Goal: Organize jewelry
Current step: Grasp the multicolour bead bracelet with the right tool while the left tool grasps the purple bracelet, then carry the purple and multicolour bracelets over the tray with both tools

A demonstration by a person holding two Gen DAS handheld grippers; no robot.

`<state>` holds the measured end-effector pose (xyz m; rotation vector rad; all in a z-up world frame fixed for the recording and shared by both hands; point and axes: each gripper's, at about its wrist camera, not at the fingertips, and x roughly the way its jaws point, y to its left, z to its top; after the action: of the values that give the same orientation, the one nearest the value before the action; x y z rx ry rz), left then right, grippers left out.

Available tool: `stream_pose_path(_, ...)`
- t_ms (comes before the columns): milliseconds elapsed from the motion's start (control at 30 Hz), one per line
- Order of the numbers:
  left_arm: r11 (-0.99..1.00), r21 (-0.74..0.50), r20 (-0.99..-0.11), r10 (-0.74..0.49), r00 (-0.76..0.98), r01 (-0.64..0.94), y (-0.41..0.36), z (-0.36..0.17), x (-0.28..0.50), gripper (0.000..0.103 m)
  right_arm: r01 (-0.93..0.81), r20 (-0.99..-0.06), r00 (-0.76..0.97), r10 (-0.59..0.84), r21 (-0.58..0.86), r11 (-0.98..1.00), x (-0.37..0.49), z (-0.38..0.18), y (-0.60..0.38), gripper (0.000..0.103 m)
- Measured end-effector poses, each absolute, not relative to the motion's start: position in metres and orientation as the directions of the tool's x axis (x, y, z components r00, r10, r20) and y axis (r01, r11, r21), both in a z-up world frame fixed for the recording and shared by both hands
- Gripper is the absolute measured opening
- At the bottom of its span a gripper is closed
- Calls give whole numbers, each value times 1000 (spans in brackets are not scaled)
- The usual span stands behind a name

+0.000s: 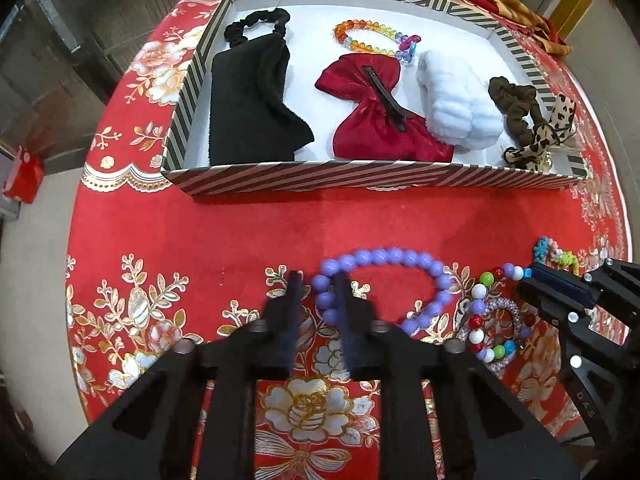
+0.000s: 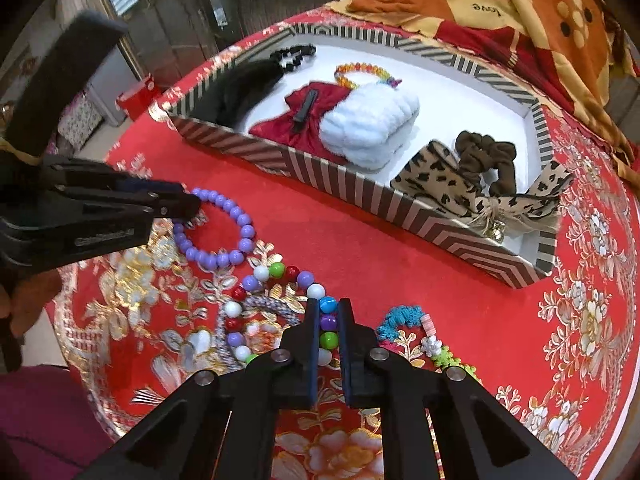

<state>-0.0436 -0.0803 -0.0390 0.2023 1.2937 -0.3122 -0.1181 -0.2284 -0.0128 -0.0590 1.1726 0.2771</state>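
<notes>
A purple bead bracelet [image 1: 384, 280] lies on the red cloth; my left gripper [image 1: 318, 284] straddles its left side, jaws narrowly apart around the beads. It also shows in the right wrist view [image 2: 224, 232], with the left gripper [image 2: 188, 204] at its edge. A multicolour bead bracelet [image 2: 280, 300] lies beside it; my right gripper [image 2: 328, 312] has its jaws closed around several of its beads, and it appears in the left wrist view [image 1: 528, 276] too. The striped box [image 1: 320, 178] behind holds hair accessories and an amber bead bracelet [image 1: 372, 36].
A speckled woven bracelet [image 1: 500, 320] lies under the multicolour one. A turquoise and green beaded piece [image 2: 416, 332] lies right of my right gripper. In the box: black headband [image 1: 248, 100], red bow clip [image 1: 376, 108], white fluffy band [image 1: 456, 96], brown scrunchie [image 1: 516, 100], leopard bow [image 2: 480, 192].
</notes>
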Motion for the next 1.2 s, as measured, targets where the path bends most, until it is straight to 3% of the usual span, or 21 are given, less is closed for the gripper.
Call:
stream_pose_path(167,954,-108,-959,-174,223,280,-62,-29,-46,8,-247,-894,395,210,117,962,-125,12,-225,8)
stream_pose_path(500,940,-150,-931,-239,277,306,-46,20,-59,8,-268,-855,473,211,89,959,-138,58,-224,8)
stream_pose_path(1200,943,-82,-884,-219,414,324,-51,82,-26,8,-199,-801,580,146,34,979,-102,106,-260,8)
